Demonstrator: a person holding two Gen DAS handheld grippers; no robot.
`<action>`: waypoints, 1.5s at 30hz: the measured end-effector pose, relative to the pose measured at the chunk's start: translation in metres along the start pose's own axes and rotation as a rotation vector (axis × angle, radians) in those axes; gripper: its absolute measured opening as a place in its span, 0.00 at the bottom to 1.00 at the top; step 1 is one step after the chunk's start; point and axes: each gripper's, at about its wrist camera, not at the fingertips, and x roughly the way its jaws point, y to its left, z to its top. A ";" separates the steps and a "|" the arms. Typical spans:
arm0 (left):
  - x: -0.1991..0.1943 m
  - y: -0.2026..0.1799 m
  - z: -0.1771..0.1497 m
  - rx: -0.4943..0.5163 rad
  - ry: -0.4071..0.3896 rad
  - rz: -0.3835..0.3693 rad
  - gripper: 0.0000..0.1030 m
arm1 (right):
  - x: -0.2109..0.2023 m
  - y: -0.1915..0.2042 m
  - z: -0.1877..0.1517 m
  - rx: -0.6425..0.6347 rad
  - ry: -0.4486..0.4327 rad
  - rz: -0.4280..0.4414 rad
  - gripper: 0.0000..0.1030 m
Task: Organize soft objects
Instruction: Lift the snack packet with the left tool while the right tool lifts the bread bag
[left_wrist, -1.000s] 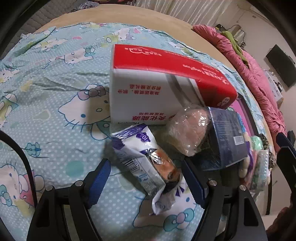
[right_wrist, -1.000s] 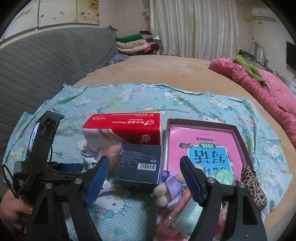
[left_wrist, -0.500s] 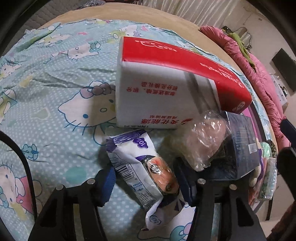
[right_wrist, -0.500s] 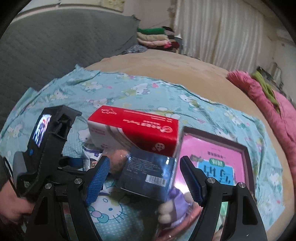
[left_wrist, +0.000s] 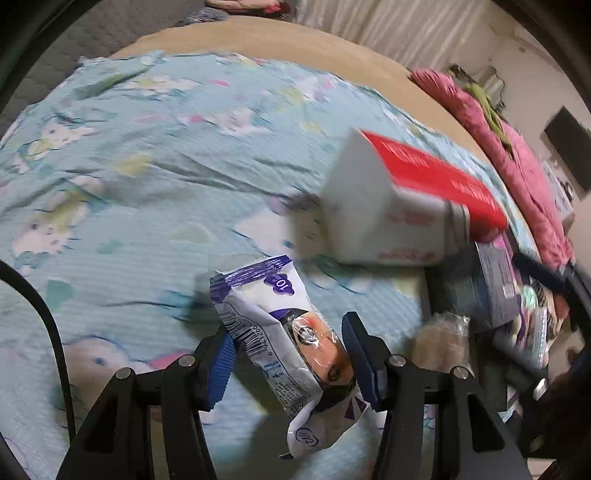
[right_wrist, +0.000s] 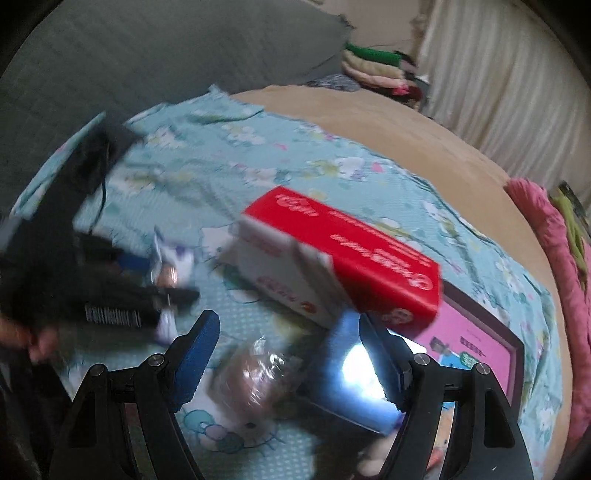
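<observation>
- Closing on a white and purple packet (left_wrist: 280, 332), the left gripper (left_wrist: 288, 350) has the packet between its blue pads, which touch or nearly touch its sides; I judge this the start of a pick-up.
- Its jaws are closing now, and I cannot tell whether the packet is off the sheet (left_wrist: 129, 184).
- The right gripper (right_wrist: 288, 354) hangs with jaws wide apart and nothing clamped, above a clear-wrapped bundle (right_wrist: 258, 376) and a dark blue box (right_wrist: 351, 384) lying on the sheet.
- The red and white carton (right_wrist: 343, 266) lies beside the blue box, with a pink-lined tray (right_wrist: 513, 350) past them at the right.
- Progress looks early: packet, bundle, box and carton sit loose on the sheet, none set in a clear final spot.
- Small soft things near the tray's near edge are too blurred to name, so what is already sorted is unclear.
- Both views are smeared by motion; carton print is unreadable.
- In the right view the left gripper and the hand holding it are a dark blur, and the packet barely shows there.
- The bundle's contents cannot be made out through the wrap.
</observation>
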 end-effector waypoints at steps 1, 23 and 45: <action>-0.003 0.005 0.001 -0.009 -0.009 0.006 0.55 | 0.002 0.006 -0.001 -0.026 0.013 0.003 0.77; -0.020 0.013 0.005 -0.017 -0.044 -0.047 0.55 | 0.081 0.056 -0.024 -0.412 0.318 -0.201 0.68; -0.063 0.003 -0.004 0.043 -0.129 0.042 0.55 | -0.004 0.012 -0.002 0.268 -0.011 0.184 0.55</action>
